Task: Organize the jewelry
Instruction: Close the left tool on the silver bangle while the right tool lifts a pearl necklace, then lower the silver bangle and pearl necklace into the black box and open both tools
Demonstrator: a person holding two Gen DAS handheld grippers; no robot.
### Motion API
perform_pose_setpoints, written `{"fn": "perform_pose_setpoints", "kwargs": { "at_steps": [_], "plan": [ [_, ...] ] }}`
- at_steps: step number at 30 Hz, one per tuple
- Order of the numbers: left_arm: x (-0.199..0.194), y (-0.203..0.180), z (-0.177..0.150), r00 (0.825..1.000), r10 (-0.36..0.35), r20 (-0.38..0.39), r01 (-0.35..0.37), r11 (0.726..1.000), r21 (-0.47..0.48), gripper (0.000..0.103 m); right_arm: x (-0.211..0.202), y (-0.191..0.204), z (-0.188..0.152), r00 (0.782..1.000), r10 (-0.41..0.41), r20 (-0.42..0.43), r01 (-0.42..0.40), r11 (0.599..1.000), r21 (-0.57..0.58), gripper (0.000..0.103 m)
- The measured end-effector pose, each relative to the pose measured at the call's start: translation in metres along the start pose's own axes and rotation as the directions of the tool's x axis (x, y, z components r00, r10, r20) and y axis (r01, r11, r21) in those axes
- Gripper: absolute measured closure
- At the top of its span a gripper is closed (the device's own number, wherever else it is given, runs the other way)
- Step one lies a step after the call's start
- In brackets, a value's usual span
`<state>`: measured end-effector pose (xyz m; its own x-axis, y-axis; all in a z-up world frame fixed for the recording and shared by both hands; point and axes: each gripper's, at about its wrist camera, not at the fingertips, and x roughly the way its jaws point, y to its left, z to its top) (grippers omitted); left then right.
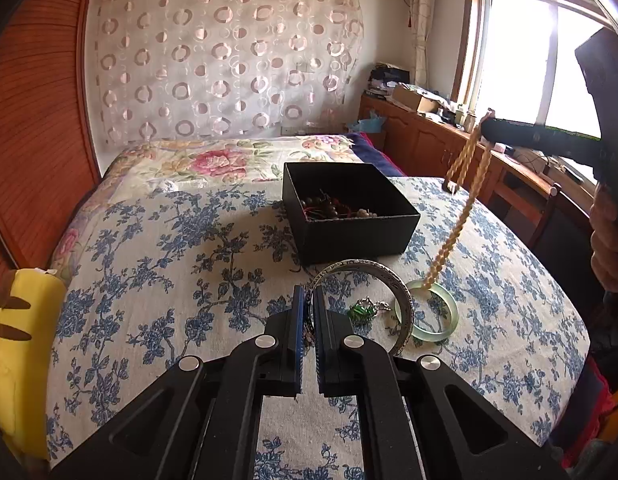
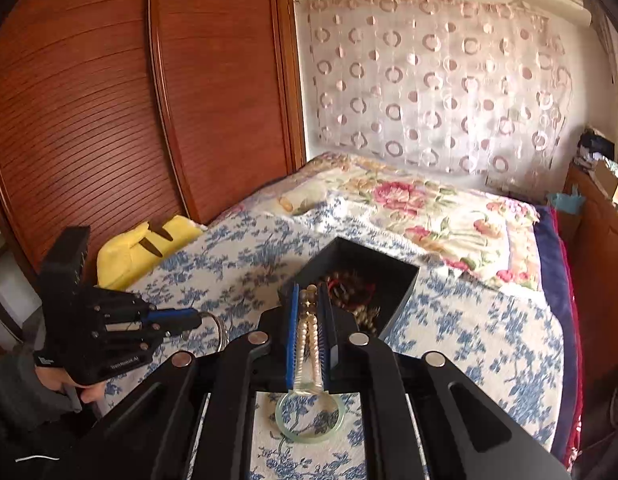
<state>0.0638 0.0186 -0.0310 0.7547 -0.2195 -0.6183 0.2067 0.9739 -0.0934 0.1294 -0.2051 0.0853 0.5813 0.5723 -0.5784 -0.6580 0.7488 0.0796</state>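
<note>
Left gripper (image 1: pixel 308 300) is pinching the engraved silver bangle (image 1: pixel 383 280), held upright over the floral bedspread (image 1: pixel 169 264). Right gripper (image 2: pixel 312 300) clamps a waxy yellow bead strand (image 1: pixel 455 236), looped through the glassy green bangle (image 1: pixel 441 318). Matte black box (image 1: pixel 349 210) of beads sits at 12 o'clock.

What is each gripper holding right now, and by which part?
Left gripper: silver bangle, clamped by its rim. Right gripper: yellowish bead strand, pinched at its upper end.
</note>
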Motion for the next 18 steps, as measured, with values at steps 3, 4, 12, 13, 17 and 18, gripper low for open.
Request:
{"fn": "perform_pose_setpoints", "kwargs": {
  "at_steps": [3,4,12,13,17,18],
  "plan": [
    [0.001,0.000,0.002,1.000,0.000,0.001,0.000,1.000,0.001,0.099,-0.004,-0.001,0.008,1.000,-0.009,0.014,0.009,1.000,-0.006,0.093],
    [0.001,0.000,0.005,1.000,0.001,0.003,-0.001,1.000,0.003,0.099,-0.005,-0.002,0.011,1.000,-0.013,0.018,0.013,1.000,-0.010,0.093],
    [0.008,-0.003,0.026,1.000,0.005,0.016,-0.005,0.999,0.034,0.099,-0.007,-0.015,0.028,0.999,-0.034,0.037,0.035,0.999,-0.029,0.093],
    [0.010,-0.003,0.031,1.000,0.003,0.018,-0.004,0.999,0.038,0.099,-0.006,-0.017,0.030,0.999,-0.037,0.037,0.039,0.999,-0.031,0.093],
    [0.019,-0.004,0.045,1.000,-0.002,0.023,0.001,0.999,0.045,0.099,-0.002,-0.029,0.039,0.998,-0.047,0.041,0.048,0.998,-0.030,0.093],
    [0.021,-0.004,0.049,1.000,-0.004,0.025,0.003,0.999,0.047,0.099,-0.001,-0.031,0.041,0.998,-0.047,0.044,0.048,0.998,-0.029,0.093]
  ]
}}
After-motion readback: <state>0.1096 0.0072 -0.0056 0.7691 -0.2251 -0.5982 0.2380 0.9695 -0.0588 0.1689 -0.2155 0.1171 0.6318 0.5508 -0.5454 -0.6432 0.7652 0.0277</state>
